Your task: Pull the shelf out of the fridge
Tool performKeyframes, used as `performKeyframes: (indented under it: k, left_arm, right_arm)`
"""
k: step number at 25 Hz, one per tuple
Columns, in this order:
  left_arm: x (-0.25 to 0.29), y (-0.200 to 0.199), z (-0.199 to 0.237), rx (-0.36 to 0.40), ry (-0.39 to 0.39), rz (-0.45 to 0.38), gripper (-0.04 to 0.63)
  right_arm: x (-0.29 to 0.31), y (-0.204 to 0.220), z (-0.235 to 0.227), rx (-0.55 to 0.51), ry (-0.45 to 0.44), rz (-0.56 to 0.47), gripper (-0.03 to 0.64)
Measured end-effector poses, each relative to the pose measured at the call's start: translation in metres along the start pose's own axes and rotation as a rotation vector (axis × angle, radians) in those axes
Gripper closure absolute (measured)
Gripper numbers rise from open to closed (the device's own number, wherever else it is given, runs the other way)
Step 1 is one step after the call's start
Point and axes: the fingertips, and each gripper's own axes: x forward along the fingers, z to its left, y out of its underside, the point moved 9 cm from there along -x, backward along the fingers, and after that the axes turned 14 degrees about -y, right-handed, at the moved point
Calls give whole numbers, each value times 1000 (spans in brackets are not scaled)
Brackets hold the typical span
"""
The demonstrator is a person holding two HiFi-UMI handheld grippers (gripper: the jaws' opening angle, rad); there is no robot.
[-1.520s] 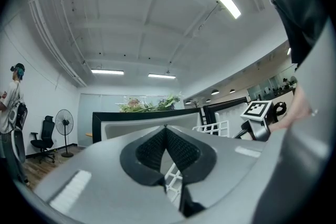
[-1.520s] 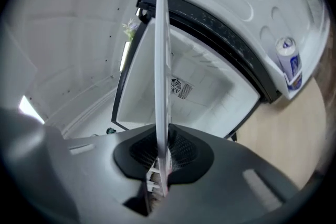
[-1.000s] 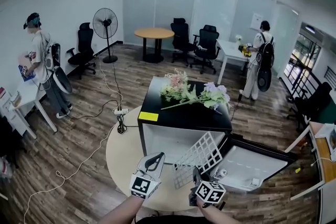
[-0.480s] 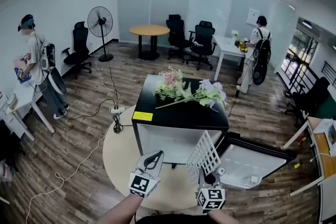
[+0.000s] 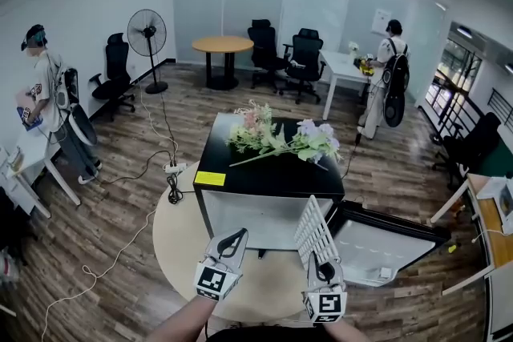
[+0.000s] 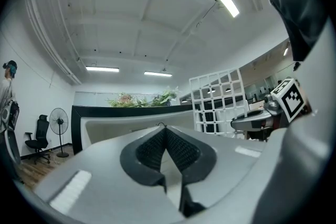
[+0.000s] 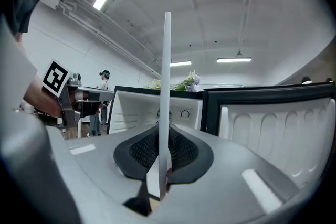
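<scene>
A black mini fridge (image 5: 268, 176) stands on a round beige mat, its door (image 5: 385, 240) swung open to the right and its white inside empty. My right gripper (image 5: 321, 271) is shut on the lower edge of the white wire shelf (image 5: 313, 230), which is out of the fridge and stands nearly upright in front of it. In the right gripper view the shelf (image 7: 166, 81) runs edge-on up from between the pads of my right gripper (image 7: 164, 136). My left gripper (image 5: 237, 235) hangs to the left of the shelf, shut with nothing in it. In the left gripper view the shelf (image 6: 218, 99) shows beyond my left gripper (image 6: 165, 131).
Artificial flowers (image 5: 280, 140) lie on the fridge top. A power strip and cable (image 5: 170, 169) trail over the wooden floor at left. A person (image 5: 44, 92) stands at far left, another (image 5: 389, 72) at the back right. A fan (image 5: 147, 36), a round table (image 5: 223, 48) and office chairs stand behind.
The shelf has swung from a slanted, face-on pose to nearly upright and edge-on. My right gripper has shifted a little right with it. The left gripper has stayed put.
</scene>
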Motion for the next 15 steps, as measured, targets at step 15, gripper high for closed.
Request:
performKeyframes:
  k: [15]
  left_arm:
    - [2, -1, 1, 0, -27, -1, 595]
  right_arm:
    - [2, -20, -8, -9, 17, -91, 581]
